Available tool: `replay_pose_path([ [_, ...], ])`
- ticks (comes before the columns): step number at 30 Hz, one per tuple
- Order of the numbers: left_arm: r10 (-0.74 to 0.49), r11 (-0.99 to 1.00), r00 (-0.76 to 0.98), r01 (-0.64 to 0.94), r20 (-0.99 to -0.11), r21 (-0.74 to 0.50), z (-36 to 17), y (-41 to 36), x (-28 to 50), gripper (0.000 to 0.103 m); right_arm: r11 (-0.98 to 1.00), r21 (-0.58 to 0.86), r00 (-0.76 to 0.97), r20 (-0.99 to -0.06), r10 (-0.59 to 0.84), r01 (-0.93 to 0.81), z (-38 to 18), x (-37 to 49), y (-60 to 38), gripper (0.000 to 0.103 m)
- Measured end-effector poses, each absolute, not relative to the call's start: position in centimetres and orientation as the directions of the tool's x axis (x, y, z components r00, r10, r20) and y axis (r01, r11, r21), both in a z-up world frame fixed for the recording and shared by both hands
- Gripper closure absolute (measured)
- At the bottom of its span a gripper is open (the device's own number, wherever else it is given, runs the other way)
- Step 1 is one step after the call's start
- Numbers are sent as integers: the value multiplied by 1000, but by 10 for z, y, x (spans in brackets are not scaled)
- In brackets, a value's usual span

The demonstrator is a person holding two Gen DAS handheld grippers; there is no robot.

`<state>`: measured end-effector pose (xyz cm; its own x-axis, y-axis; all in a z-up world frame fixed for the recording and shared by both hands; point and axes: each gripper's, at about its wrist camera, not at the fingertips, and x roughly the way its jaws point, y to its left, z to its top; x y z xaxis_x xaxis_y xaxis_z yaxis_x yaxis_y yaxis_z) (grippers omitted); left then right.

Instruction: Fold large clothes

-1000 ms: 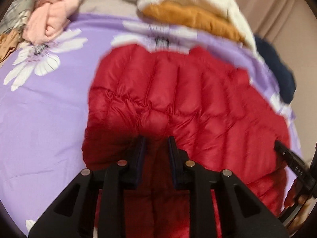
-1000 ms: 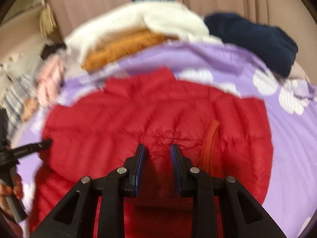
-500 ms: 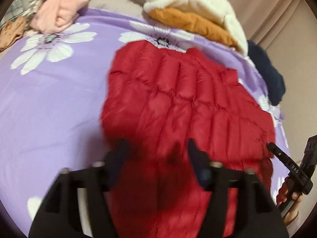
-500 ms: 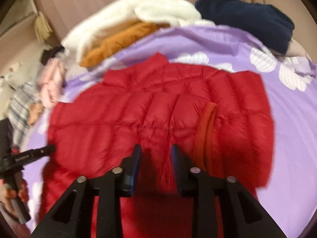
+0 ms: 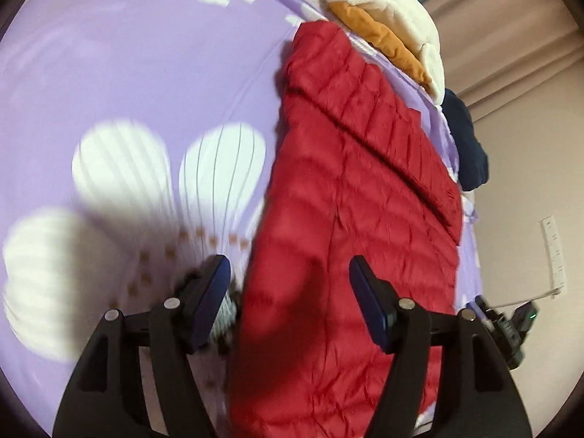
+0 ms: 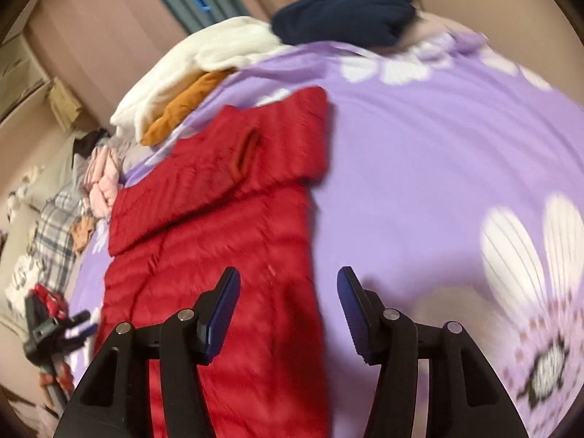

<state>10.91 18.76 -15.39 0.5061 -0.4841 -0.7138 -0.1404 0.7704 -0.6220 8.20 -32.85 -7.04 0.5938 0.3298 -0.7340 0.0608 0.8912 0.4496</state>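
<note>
A red quilted puffer jacket [image 5: 357,197] lies flat on the purple flowered bedsheet [image 5: 138,73], with one layer folded over another. My left gripper [image 5: 288,273] hovers open over the jacket's near left edge; nothing is pinched between its blue pads [image 5: 365,292]. In the right wrist view the same jacket [image 6: 219,226] shows a red loop-like opening on its top layer. My right gripper [image 6: 288,284] hangs over the jacket's near right edge, its jaws opening with no cloth pressed between them. Each gripper appears at the edge of the other's view: the right gripper [image 5: 511,325] and the left gripper [image 6: 54,328].
At the far side of the bed lie a white fleece [image 6: 204,54] over an orange garment [image 6: 182,109], and a navy garment [image 6: 343,14]. Pink clothes [image 6: 102,186] and a plaid cloth [image 6: 54,233] sit at the left. Curtains [image 5: 511,18] hang behind.
Both grippers have let go of the jacket and opened. They moved apart, the left toward the jacket's left edge and the right toward its right edge. The jacket now lies folded.
</note>
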Motion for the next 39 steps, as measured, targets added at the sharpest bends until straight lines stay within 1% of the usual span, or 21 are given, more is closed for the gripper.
replay_pose_path([
  [4,-540,728,501,-123,-676,-674,-160,180,93,35,859,505,565,-735,376,85,-85,66,-334,48],
  [6,-565,703,501,-125,-656,-700,-161,179,87,33,842,532,542,-735,406,91,-93,58,-332,48],
  [8,-586,676,503,-129,-635,-725,-163,180,79,33,828,555,525,-729,439,78,-98,51,-326,48],
  [12,-627,630,499,-126,-598,-766,-166,180,61,33,798,600,509,-705,494,56,-101,38,-319,48],
  [17,-681,579,481,-110,-553,-808,-168,177,40,33,727,685,487,-650,583,45,-108,22,-318,48],
  [22,-693,577,471,-93,-546,-812,-166,170,32,33,691,722,482,-616,623,30,-111,11,-317,48],
  [28,-707,554,470,-94,-528,-827,-168,155,43,34,677,736,503,-592,630,18,-116,11,-310,48],
  [30,-712,554,460,-95,-530,-827,-169,148,46,43,681,733,508,-589,629,7,-116,12,-303,48],
  [31,-715,554,453,-97,-532,-827,-171,146,48,45,688,725,512,-593,622,4,-115,11,-301,48],
  [32,-714,559,444,-103,-541,-823,-172,142,50,53,696,718,517,-596,614,1,-114,10,-299,48],
  [33,-714,565,433,-108,-550,-818,-173,138,51,63,703,711,521,-598,609,-5,-114,10,-297,48],
  [34,-705,574,430,-120,-564,-810,-174,136,52,70,710,704,524,-601,604,-11,-113,9,-295,51],
  [35,-696,581,432,-132,-574,-803,-175,136,52,78,716,698,524,-606,598,-10,-113,9,-294,60],
  [36,-690,582,436,-141,-578,-801,-176,138,52,80,722,691,525,-613,590,-5,-113,8,-294,64],
  [38,-670,587,457,-157,-585,-794,-172,143,51,82,731,682,536,-619,573,7,-110,6,-297,76],
  [39,-660,592,467,-158,-588,-790,-168,145,50,85,726,688,550,-606,575,-1,-106,5,-299,77],
])
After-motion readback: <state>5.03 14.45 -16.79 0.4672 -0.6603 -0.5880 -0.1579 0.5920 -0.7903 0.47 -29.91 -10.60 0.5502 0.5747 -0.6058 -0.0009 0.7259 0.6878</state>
